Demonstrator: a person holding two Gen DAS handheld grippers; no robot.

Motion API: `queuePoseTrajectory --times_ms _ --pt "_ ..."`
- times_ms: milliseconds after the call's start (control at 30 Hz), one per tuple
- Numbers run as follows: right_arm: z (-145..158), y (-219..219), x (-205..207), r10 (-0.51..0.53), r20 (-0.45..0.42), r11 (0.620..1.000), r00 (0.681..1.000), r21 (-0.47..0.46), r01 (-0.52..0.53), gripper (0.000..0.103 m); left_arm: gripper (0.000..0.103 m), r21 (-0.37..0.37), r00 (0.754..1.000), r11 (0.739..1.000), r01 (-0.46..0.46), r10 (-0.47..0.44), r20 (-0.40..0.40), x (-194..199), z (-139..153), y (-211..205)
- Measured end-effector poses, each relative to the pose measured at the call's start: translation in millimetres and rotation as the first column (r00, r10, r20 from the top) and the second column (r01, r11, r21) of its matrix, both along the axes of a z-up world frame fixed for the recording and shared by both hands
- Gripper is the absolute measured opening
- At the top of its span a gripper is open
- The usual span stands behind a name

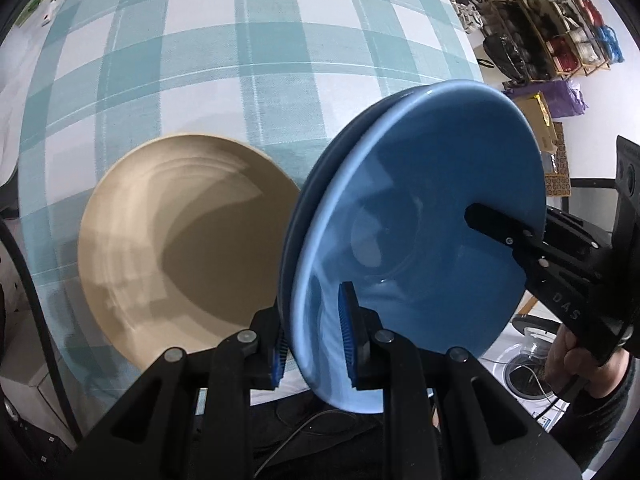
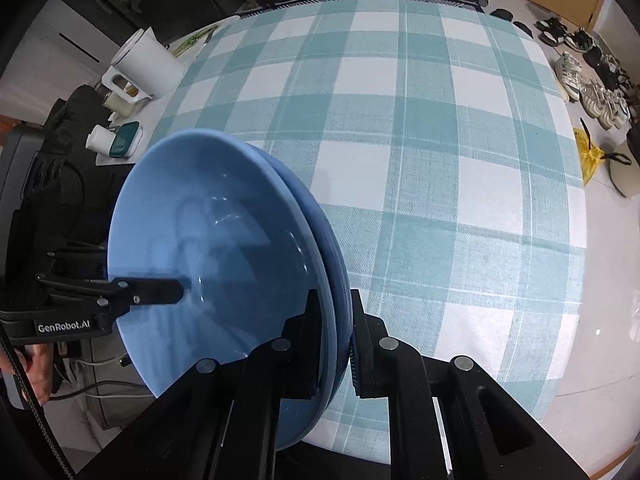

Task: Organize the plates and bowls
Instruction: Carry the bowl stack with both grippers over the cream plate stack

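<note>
Two blue dishes [image 1: 420, 208], a lighter one nested on a darker one, hang tilted above the table. My left gripper [image 1: 314, 346] is shut on their near rim, blue pads on both faces. My right gripper [image 2: 336, 350] is shut on the opposite rim of the blue dishes [image 2: 208, 240]. One black finger [image 1: 494, 224] of the right gripper lies across the top dish's inner face in the left wrist view. A black finger [image 2: 154, 290] of the left gripper shows the same way in the right wrist view. A beige plate [image 1: 180, 240] lies on the tablecloth, left of the blue stack.
A teal and white checked tablecloth [image 2: 440, 140] covers the table. White containers and a teal box [image 2: 136, 80] stand beyond its left edge. Shoes [image 2: 592, 88] and a yellow bag [image 2: 588, 156] lie on the floor to the right. A shoe rack [image 1: 560, 28] stands far right.
</note>
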State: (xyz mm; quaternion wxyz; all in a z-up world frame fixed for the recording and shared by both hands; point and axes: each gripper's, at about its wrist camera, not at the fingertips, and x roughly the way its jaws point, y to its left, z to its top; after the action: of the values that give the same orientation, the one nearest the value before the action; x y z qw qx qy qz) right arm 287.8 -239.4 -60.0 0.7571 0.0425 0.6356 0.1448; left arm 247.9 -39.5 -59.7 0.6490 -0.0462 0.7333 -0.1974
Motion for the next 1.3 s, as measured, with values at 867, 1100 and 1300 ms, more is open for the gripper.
queuePoseTrajectory --times_ms 867,1100,1300 --pt "23 1 5 -0.022 0.032 1.0 0.999 0.016 0.021 0.012 0.024 -0.053 0.997 0.997 -0.064 0.066 0.037 17 20 12" --pt "24 23 10 -0.007 0.034 0.999 0.999 0.041 0.006 0.012 0.024 -0.035 0.995 0.995 -0.091 0.092 0.031 10 19 31" --pt "15 53 14 0.05 0.013 0.997 0.999 0.054 -0.051 0.012 0.024 -0.017 0.987 0.988 -0.154 0.154 0.034 7 15 61"
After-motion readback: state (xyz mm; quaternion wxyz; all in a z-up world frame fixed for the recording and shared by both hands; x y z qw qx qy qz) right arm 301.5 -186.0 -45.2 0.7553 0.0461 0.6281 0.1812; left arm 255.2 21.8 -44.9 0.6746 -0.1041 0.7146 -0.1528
